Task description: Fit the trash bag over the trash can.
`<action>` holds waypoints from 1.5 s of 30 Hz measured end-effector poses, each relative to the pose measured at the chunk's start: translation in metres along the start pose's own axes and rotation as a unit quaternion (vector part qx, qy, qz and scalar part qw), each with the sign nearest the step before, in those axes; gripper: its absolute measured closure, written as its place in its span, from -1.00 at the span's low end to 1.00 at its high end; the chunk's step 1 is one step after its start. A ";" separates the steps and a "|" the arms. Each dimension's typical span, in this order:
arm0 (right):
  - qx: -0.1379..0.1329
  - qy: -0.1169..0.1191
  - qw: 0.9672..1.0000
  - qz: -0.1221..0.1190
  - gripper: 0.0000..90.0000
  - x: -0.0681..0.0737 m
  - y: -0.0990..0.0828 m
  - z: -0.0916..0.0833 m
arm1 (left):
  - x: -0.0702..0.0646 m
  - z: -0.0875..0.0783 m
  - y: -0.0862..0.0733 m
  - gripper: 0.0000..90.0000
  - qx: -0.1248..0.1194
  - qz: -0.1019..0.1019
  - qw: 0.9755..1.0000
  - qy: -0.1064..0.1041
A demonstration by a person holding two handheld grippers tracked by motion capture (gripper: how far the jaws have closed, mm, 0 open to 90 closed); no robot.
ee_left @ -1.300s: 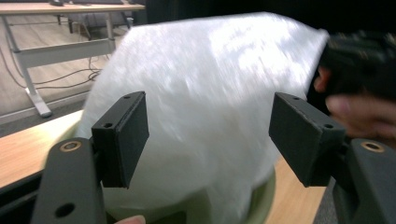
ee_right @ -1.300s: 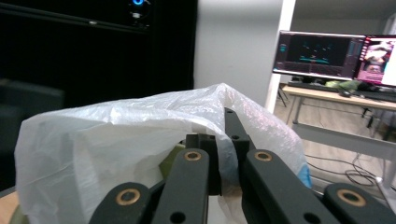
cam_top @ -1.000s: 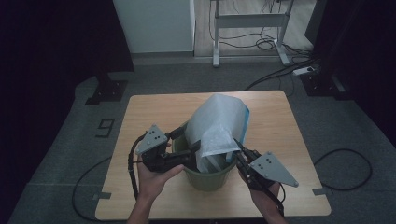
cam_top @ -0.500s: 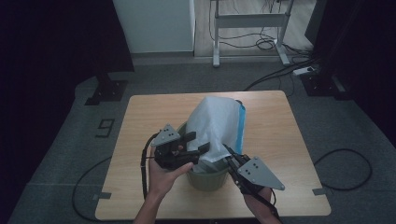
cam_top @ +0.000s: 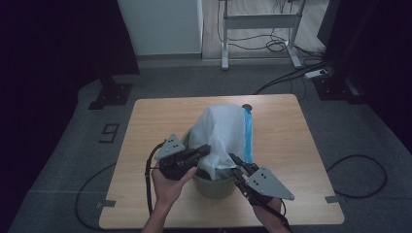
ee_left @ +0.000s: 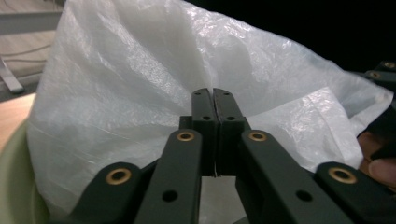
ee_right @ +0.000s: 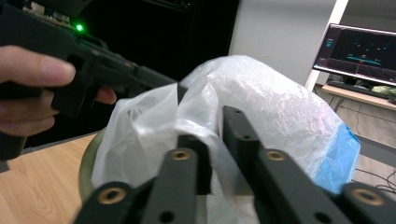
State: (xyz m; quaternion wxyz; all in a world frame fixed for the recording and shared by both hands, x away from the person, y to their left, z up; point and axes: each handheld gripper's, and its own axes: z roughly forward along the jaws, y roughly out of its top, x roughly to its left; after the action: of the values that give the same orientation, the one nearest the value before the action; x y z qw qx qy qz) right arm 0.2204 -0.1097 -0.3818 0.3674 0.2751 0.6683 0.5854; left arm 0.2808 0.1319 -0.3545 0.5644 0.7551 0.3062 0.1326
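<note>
A: From the high view, everything hangs around the green bin (cam_top: pixel 214 183) near the front edge of the wooden table (cam_top: pixel 145 126). A white plastic bag (cam_top: pixel 221 133) balloons up out of that bin, with a blue band (cam_top: pixel 248 133) down its right flank.

B: And the tools?

A: The left gripper (cam_top: pixel 203 151) comes in at the bin's left rim, tips buried in the bag's lower left side. The right gripper (cam_top: pixel 234 160) sits at the bin's right rim, tips against the bag's lower right fold. So the bag stands between the two, just above the bin.

B: Over to the left gripper view.

A: Jaws pressed together, having just been closing, and a thin sliver of film shows in the seam between the pads: the left gripper (ee_left: pixel 214 100) is clamped on the bag (ee_left: pixel 116 93). The bag rises right behind and above the tips, and the bin's pale green rim (ee_left: pixel 11 186) curves at the lower left.

B: Right gripper view?

A: The right gripper (ee_right: pixel 215 126) has its jaws parted, having just been opening. A crumpled fold of the bag (ee_right: pixel 261 98) bulges up between them; I can't tell whether the pads press it. Beyond the bag, above the bin's far rim (ee_right: pixel 86 158), the left gripper's dark body (ee_right: pixel 107 74) sits in the person's hand (ee_right: pixel 28 88).
</note>
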 end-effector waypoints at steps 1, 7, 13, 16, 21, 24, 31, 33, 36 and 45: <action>0.000 0.002 1.000 0.000 0.64 0.000 0.000 -0.001 | 0.001 -0.003 0.000 0.99 -0.008 -0.002 1.000 -0.001; 0.011 -0.016 1.000 0.014 0.04 -0.001 -0.007 -0.012 | 0.008 -0.016 0.000 0.99 -0.045 -0.018 0.999 0.003; 0.037 -0.048 0.997 0.045 -0.18 -0.003 -0.025 -0.020 | 0.011 -0.026 0.001 1.00 -0.069 -0.021 0.997 0.010; 0.047 -0.049 0.996 0.060 -0.18 -0.003 -0.034 -0.019 | 0.011 -0.031 0.001 1.00 -0.079 -0.025 0.997 0.009; 0.047 -0.028 0.994 0.092 -0.19 0.002 -0.039 -0.017 | 0.013 -0.033 -0.001 1.00 -0.083 -0.030 0.996 0.010; 0.044 -0.023 0.994 0.102 -0.20 0.008 -0.039 -0.018 | 0.015 -0.035 -0.002 1.00 -0.087 -0.034 0.996 0.012; 0.043 -0.004 0.994 0.102 -0.10 0.014 -0.037 -0.016 | 0.016 -0.036 -0.003 0.99 -0.094 -0.043 0.995 0.010; 0.048 0.002 0.994 0.096 -0.13 0.015 -0.034 -0.010 | 0.016 -0.036 -0.004 0.99 -0.094 -0.045 0.995 0.008; 0.065 0.004 0.994 0.088 -0.15 0.018 -0.032 0.002 | 0.016 -0.035 -0.003 0.99 -0.094 -0.048 0.994 0.003; 0.090 -0.014 0.994 0.057 0.68 0.018 -0.027 0.018 | 0.014 -0.033 -0.002 0.99 -0.095 -0.045 0.994 -0.011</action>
State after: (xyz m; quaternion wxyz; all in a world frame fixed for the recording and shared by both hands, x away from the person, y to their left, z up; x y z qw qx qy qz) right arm 0.2260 -0.0893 -0.4126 0.3167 0.3532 0.6957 0.5393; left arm 0.2727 0.1664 -0.3473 0.6420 0.6850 0.3199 0.1274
